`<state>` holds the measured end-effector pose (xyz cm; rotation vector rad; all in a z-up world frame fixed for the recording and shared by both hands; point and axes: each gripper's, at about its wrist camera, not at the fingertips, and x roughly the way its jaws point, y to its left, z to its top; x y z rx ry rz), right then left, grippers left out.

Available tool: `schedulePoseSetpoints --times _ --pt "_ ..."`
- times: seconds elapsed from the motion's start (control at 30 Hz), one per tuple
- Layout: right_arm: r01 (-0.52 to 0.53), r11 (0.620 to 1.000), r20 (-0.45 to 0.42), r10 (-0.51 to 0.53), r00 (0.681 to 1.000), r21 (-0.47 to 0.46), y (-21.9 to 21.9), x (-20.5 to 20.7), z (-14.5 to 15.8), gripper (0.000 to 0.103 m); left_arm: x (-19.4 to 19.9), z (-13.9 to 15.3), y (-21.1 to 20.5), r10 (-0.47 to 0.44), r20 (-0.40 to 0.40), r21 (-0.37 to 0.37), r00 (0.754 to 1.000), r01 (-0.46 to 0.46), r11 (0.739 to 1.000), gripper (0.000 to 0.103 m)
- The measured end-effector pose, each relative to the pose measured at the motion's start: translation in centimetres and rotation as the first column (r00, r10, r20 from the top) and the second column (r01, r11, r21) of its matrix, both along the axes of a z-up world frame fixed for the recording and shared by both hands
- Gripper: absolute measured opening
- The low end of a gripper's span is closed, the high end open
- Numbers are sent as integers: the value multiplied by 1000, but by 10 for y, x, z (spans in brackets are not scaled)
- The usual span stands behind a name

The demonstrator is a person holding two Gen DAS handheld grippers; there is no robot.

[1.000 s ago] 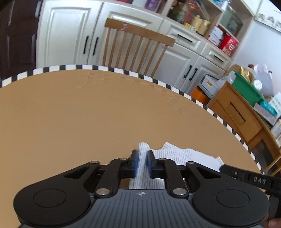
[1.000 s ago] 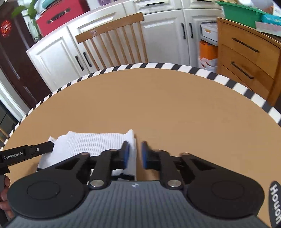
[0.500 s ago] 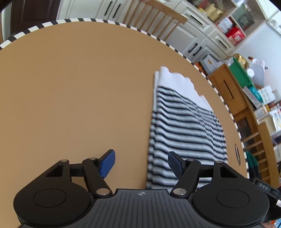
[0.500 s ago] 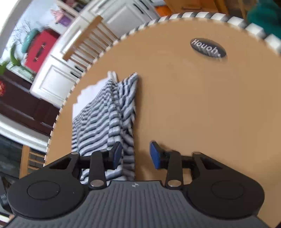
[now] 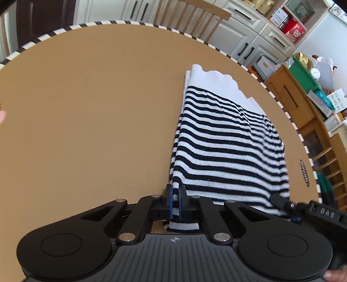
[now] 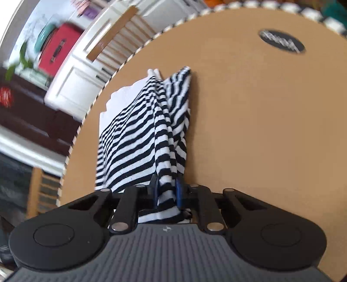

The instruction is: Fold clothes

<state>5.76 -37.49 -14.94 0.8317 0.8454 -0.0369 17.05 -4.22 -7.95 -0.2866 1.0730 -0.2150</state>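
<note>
A black-and-white striped garment (image 5: 227, 151) lies folded lengthwise on the round tan table (image 5: 86, 108), with its white ribbed hem (image 5: 212, 80) at the far end. My left gripper (image 5: 175, 196) is shut on the garment's near left corner, a thin fold of fabric pinched between the blue pads. In the right wrist view the striped garment (image 6: 134, 147) rises in bunched folds toward my right gripper (image 6: 166, 191). Its jaws are closing on the near right corner, and the pads press the cloth.
The table has a black-and-white checked rim (image 5: 249, 67) and an oval logo sticker (image 6: 282, 42). Behind it stand a wooden chair (image 5: 195, 13) and white cabinets (image 5: 249, 32). A wooden drawer unit (image 5: 290, 97) with clutter on top stands at the right.
Both grippers let go of the white hem at the far end and drew back to the near end. They opened, then shut on the near corners of the striped garment.
</note>
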Motion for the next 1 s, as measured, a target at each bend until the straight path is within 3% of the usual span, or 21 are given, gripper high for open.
schedulePoseSetpoints --times 0.2,0.33,0.43,0.5,0.53,0.57,0.63,0.7,0.77,0.9,1.0 --pt "-87 996 -26 88 996 21 29 -5 3 14 -38 8 27 18 -11 59 1000 -17 998 6" --pt "-131 990 -46 133 990 46 56 -33 6 14 -71 17 60 31 -85 25 996 -29 999 5" --pt "-132 990 -62 134 989 43 71 -62 10 15 -103 23 77 -57 -94 1 994 57 998 6" --pt "-115 993 -62 114 992 -3 77 -81 18 28 -107 24 93 -134 -98 -38 986 131 991 11" --pt "-76 997 -67 73 995 -32 76 -92 23 37 -107 25 101 -171 -102 -61 980 165 984 28" --pt "-26 998 -61 22 998 -64 76 -104 31 49 -104 28 111 -201 -94 -77 975 195 978 52" --pt "110 986 -10 -112 994 -121 79 -133 52 51 -89 38 135 -254 -41 -94 966 249 964 64" --pt "284 957 48 -281 959 -64 91 -164 63 58 -71 49 157 -341 26 -72 940 342 937 71" --pt "433 897 68 -439 896 86 110 -189 59 63 -51 60 176 -430 74 -41 900 433 900 84" --pt "551 784 28 -581 813 285 159 -207 33 63 1 70 185 -571 85 -73 816 577 814 84" --pt "575 741 1 -614 789 347 185 -208 17 63 47 72 170 -594 76 -95 801 599 795 84"
